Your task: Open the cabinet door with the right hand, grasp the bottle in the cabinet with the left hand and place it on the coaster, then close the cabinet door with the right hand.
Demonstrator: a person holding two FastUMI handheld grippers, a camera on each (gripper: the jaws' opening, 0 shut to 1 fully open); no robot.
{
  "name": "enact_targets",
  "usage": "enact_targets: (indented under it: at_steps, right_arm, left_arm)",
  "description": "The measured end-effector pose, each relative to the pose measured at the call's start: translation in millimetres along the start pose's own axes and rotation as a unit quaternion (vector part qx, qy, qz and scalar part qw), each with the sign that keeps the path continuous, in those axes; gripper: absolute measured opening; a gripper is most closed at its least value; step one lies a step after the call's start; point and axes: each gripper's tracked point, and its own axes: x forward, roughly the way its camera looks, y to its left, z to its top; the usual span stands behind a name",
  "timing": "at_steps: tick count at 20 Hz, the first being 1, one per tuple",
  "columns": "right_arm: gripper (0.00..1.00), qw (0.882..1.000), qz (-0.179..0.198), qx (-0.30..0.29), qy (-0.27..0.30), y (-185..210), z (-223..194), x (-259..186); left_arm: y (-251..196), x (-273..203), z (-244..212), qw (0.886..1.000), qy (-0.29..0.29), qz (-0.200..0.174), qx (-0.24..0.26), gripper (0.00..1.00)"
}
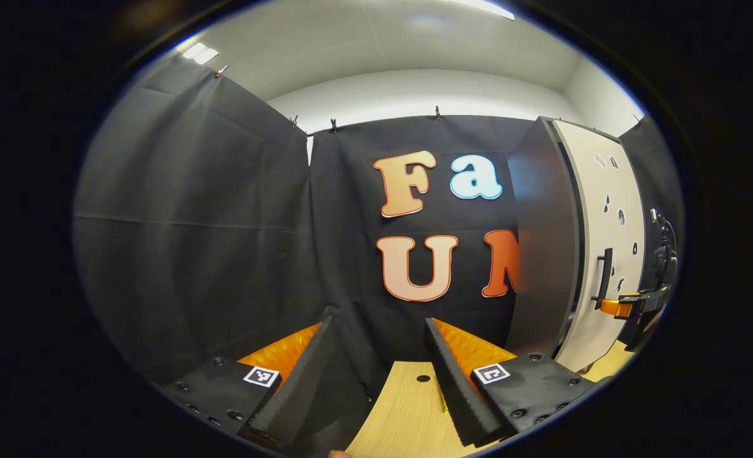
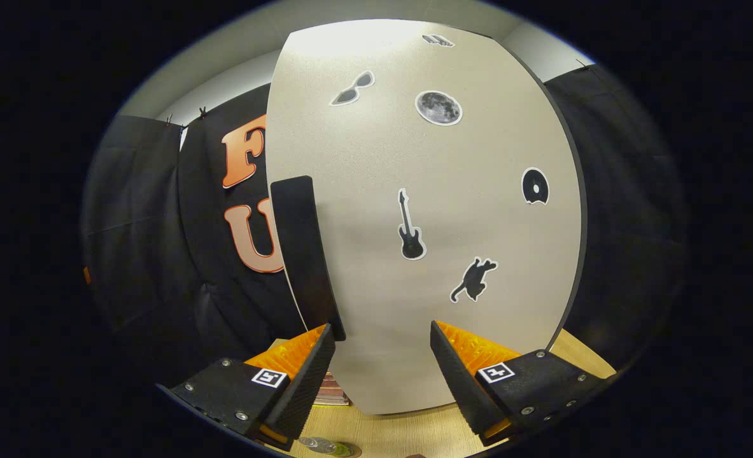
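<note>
Cabinet on table

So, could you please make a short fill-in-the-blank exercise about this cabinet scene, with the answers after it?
1. The cabinet door carries a guitar sticker and, near its top, a round sticker of the ____.
2. The door's handle is ____ in colour.
3. The left gripper is ____ and holds nothing.

Missing words: moon; black; open.
</note>
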Motion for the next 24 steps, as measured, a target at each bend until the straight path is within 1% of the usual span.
enact_targets:
  at_steps: [6, 10, 13, 19, 22, 24]
  right_arm:
    - [0.93, 1.000, -0.002, -0.012, 0.006, 1, 2, 6]
    - [0.94, 1.000, 0.003, -0.006, 0.014, 1, 2, 5]
    - [0.94, 1.000, 0.008, -0.008, 0.012, -4, 13, -4]
    - [0.94, 0.999, 0.009, -0.038, -0.014, -32, 62, -58]
    - [0.94, 0.999, 0.012, -0.041, -0.033, -46, 90, -96]
    - [0.93, 0.998, 0.006, -0.043, -0.048, -59, 109, -122]
  left_arm:
    - [2, 2, 5, 1.000, -0.006, 0.002, 0.006, 0.95]
    - [-1, 4, 6, 1.000, -0.008, -0.004, 0.006, 0.95]
    - [-5, 3, 6, 1.000, -0.008, -0.009, 0.003, 0.95]
    - [-15, 0, 19, 1.000, -0.013, -0.021, 0.004, 0.95]
    - [-22, 0, 27, 0.999, -0.018, -0.032, 0.002, 0.95]
    - [-26, -4, 34, 0.999, -0.021, -0.038, 0.000, 0.95]
